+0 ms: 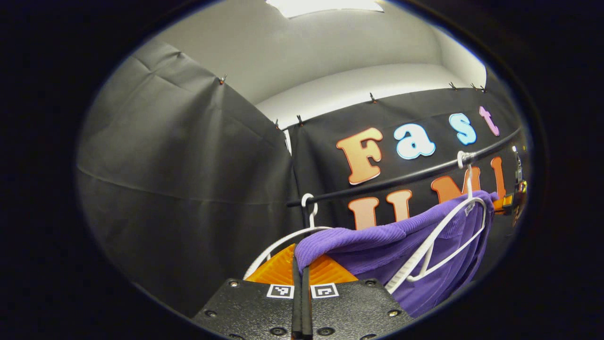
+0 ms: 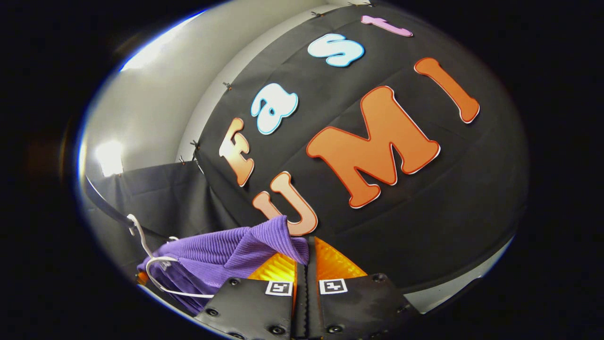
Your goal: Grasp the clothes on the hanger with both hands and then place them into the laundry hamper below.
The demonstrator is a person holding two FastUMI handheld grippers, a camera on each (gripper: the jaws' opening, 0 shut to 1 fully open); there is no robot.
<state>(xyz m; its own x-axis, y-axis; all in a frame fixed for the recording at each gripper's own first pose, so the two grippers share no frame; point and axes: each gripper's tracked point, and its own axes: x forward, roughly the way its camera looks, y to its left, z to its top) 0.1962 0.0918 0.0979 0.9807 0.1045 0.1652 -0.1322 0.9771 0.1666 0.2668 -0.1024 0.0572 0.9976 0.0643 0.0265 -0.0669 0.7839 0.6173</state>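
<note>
**Inspector:** Two grippers, each clamped on one end of the purple garment (image 1: 377, 245): left gripper (image 1: 301, 269), right gripper (image 2: 304, 262). It hangs beside the white hangers (image 1: 439, 241) on the rail (image 1: 401, 178).

**Operator:** Advice?

**Inspector:** Keep your grips closed, lift clear of the hangers, then lower. No readable brand or label on the garment.

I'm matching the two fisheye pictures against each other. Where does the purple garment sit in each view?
Left gripper view: purple garment at lower right, draped over a white hanger, one corner at the left gripper.
Right gripper view: purple garment at lower left, one corner at the right gripper.
Shared landmark: the black rail.
</note>
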